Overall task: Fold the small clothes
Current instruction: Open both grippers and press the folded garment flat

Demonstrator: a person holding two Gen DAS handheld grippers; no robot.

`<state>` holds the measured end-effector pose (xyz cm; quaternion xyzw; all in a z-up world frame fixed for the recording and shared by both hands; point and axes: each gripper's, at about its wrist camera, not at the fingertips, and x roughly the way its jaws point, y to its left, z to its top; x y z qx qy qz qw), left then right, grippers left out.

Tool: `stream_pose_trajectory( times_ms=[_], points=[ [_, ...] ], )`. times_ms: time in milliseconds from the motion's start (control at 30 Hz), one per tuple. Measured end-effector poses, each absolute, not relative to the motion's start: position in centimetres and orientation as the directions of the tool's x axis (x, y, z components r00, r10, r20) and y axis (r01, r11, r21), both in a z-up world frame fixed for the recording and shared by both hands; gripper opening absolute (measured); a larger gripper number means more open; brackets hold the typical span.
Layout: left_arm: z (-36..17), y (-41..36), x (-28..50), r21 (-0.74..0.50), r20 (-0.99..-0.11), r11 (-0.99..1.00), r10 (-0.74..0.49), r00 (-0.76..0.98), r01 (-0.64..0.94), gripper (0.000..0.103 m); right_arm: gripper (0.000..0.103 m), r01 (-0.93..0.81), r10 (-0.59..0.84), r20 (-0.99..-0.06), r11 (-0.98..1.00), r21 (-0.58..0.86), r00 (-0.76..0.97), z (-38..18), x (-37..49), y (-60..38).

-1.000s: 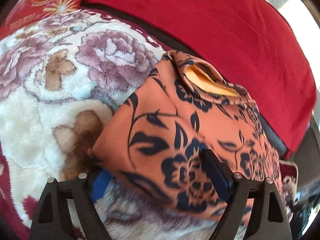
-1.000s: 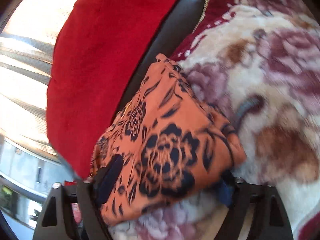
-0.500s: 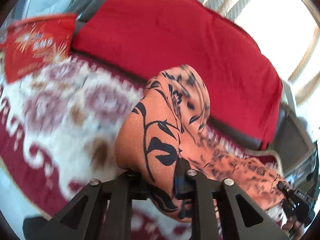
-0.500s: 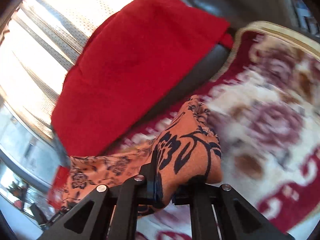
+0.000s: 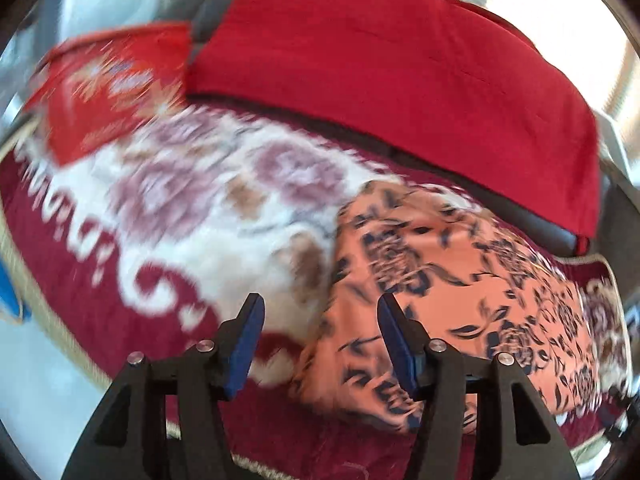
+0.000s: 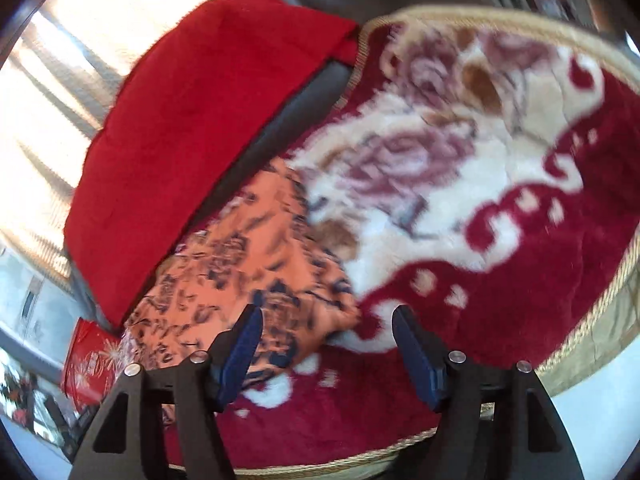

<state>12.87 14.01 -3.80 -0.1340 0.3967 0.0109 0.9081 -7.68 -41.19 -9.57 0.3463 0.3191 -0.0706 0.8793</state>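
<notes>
Both grippers just let go: left gripper [image 5: 320,332] and right gripper [image 6: 326,340] fingers wide, empty. Orange floral garment [image 5: 452,300], gripped and lifted half-second ago, now lies on floral blanket [image 5: 208,200] near red cushion [image 5: 400,80] edge. Fold step likely placed; frames blurred

You are in a home, in a sitting room by the look of it. Under your work lies a plush fleece blanket [image 5: 208,216] in dark red and cream with big mauve roses and a gold braided edge, the sort spread over household seating. Behind it a bright red velvety throw [image 5: 400,80] drapes the back of a dark leather sofa [image 6: 272,128]. Sunlit pale curtains [image 6: 44,92] hang beyond the sofa. A glossy red gift bag printed with fireworks [image 5: 104,88] stands at the blanket's edge, blurred, and an orange cloth with dark blue flowers [image 5: 452,300] lies on the blanket.
</notes>
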Motion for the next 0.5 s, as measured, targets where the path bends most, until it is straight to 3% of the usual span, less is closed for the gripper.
stream_pose_trajectory(
  times_ms=[267,367,433,467,500],
  points=[
    [-4.3,5.2,20.2,-0.152,-0.785,0.965,-0.248,0.568,0.212,0.063,0.072,0.153,0.249,-0.599,0.829,0.538,0.761,-7.2,-2.0,-35.6],
    [-6.7,6.2,25.7,-0.095,-0.828,0.992,-0.123,0.547,0.078,0.063,0.072,0.123,0.289,-0.603,0.827,0.548,0.743,-8.0,-0.3,-34.3],
    [-8.6,9.3,29.1,-0.084,-0.860,0.990,-0.017,0.509,-0.110,0.063,0.072,0.127,0.287,-0.616,0.832,0.539,0.733,-8.3,0.6,-34.2],
    [-9.4,11.4,29.9,-0.100,-0.876,0.971,0.018,0.481,-0.218,0.063,0.072,0.138,0.287,-0.622,0.828,0.543,0.729,-8.6,1.1,-34.4],
    [-9.8,13.7,29.9,-0.175,-0.875,0.946,-0.021,0.484,-0.274,0.063,0.072,0.144,0.289,-0.623,0.823,0.549,0.727,-8.7,1.3,-34.8]
  ],
)
